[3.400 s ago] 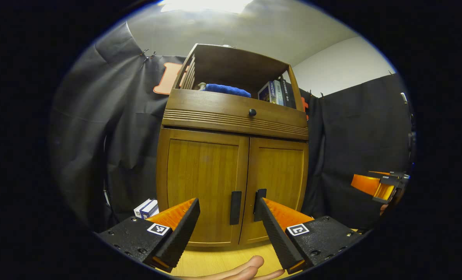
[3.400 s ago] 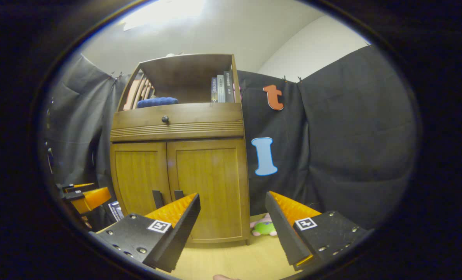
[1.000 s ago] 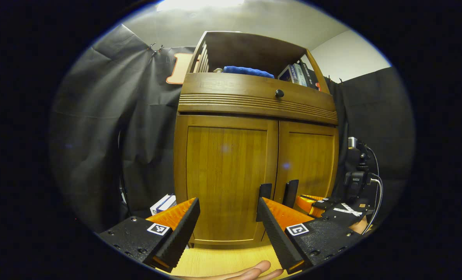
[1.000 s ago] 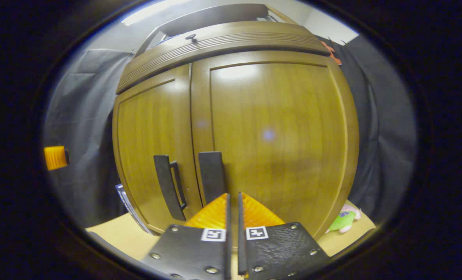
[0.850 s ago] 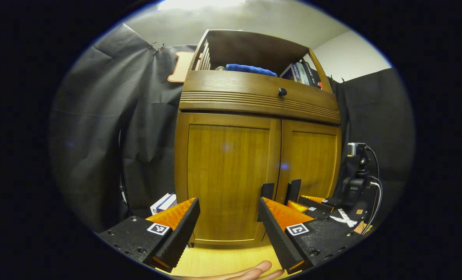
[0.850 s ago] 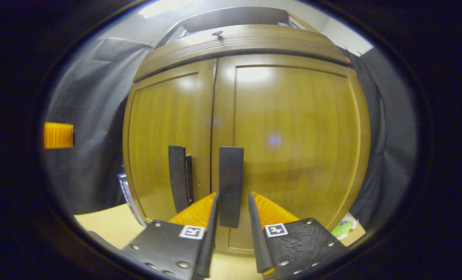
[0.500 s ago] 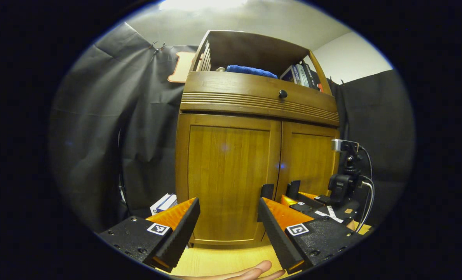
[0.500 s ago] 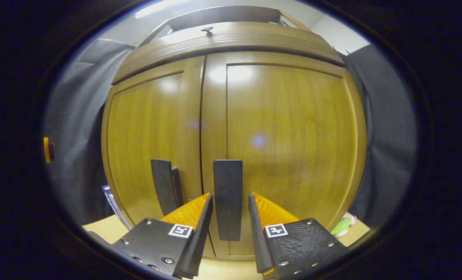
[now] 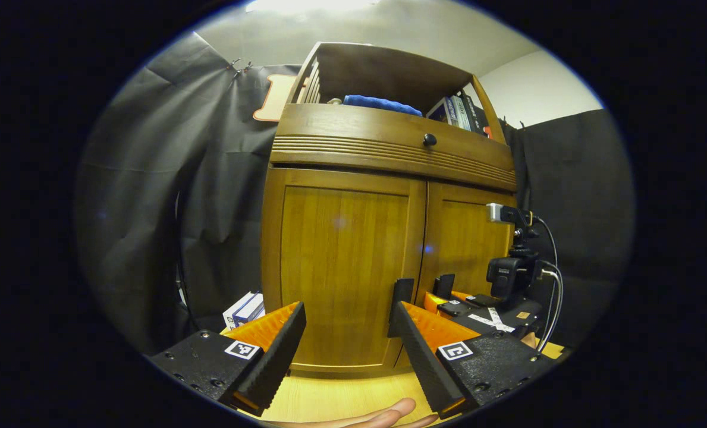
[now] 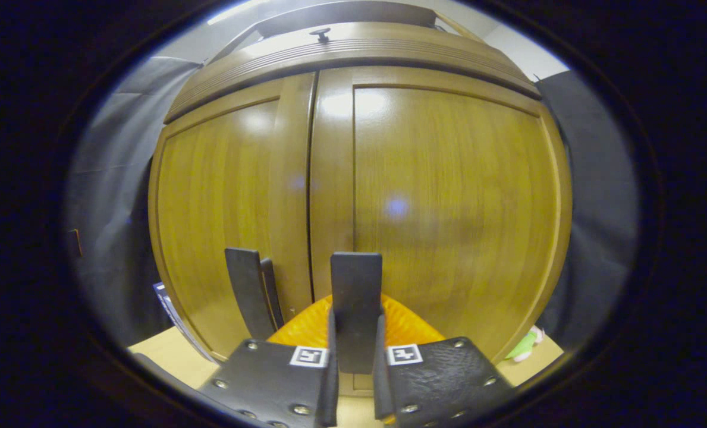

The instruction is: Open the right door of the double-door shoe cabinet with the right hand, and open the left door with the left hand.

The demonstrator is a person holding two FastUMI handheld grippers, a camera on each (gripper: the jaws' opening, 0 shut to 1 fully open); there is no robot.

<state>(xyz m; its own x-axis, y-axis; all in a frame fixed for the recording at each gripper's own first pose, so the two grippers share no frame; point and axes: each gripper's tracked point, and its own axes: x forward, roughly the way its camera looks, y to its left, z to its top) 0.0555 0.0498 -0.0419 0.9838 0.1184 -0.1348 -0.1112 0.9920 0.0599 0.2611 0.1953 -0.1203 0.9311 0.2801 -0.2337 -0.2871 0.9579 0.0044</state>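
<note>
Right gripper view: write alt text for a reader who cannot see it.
The right gripper has its jaws closed on the black handle of the shoe cabinet's right door. The left door is shut beside it.

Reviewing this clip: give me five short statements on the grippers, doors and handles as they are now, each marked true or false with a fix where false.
1. The right gripper is closed on the right handle. True.
2. The left gripper is closed on the left handle. False: its fingers stand wide apart, short of the handle.
3. The right door is swung wide open. False: it looks shut, level with the left door.
4. A blue cloth lies on the cabinet's top shelf. True.
5. The drawer knob is orange. False: it is dark.
</note>
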